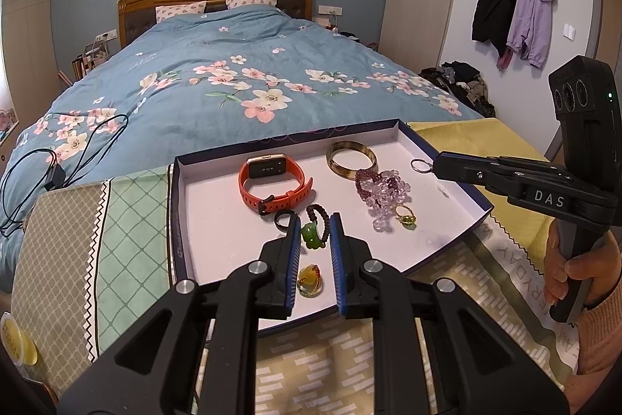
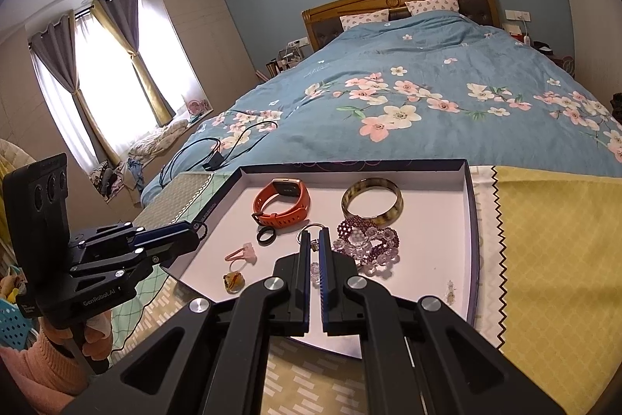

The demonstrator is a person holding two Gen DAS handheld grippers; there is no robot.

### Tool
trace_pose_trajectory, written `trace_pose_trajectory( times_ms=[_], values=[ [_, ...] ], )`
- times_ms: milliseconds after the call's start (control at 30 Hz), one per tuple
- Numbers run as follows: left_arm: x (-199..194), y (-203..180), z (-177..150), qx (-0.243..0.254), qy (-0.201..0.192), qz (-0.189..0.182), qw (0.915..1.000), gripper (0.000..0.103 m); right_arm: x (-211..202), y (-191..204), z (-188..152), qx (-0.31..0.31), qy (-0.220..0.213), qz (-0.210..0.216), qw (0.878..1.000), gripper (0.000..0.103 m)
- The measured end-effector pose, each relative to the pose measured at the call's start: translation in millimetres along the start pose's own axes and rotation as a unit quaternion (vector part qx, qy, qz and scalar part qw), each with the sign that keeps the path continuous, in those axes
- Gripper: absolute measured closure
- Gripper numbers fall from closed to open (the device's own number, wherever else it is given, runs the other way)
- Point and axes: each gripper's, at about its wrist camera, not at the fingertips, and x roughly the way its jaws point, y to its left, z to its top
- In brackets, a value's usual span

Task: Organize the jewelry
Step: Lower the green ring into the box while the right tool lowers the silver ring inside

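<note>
In the left wrist view, the left claw (image 1: pixel 314 220) is seen held apart over the near part of the tray (image 1: pixel 447 158), with the green pendant (image 1: pixel 311 235) on its dark bead loop lying straight ahead between the fingers, lengthwise along them. In the right wrist view, the right claw (image 2: pixel 315 240) is seen nearly together on a silver ring (image 2: pixel 310 229), lifted beside the purple beads (image 2: pixel 367 244), so the pendant is judged nearer the left claw.

White letters "DAS" are showing on the right tongs (image 1: pixel 435 167) (on the body, seen from the left wrist). "GenRobot.AI" is showing on the left tongs (image 2: pixel 200 230). Upside-down letters reading roughly "RYDAY" are running along the cloth (image 1: pixel 517 271); other print is staying illegible.
</note>
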Motion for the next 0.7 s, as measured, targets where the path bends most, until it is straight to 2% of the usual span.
trace_pose_trajectory(
  times_ms=[700],
  values=[
    [5.5, 3.5, 2.1, -0.001, 0.004, 0.003, 1.0, 0.088, 9.9, -7.7, 2.9, 0.005, 0.009, -0.007, 1.0, 0.1]
  ],
)
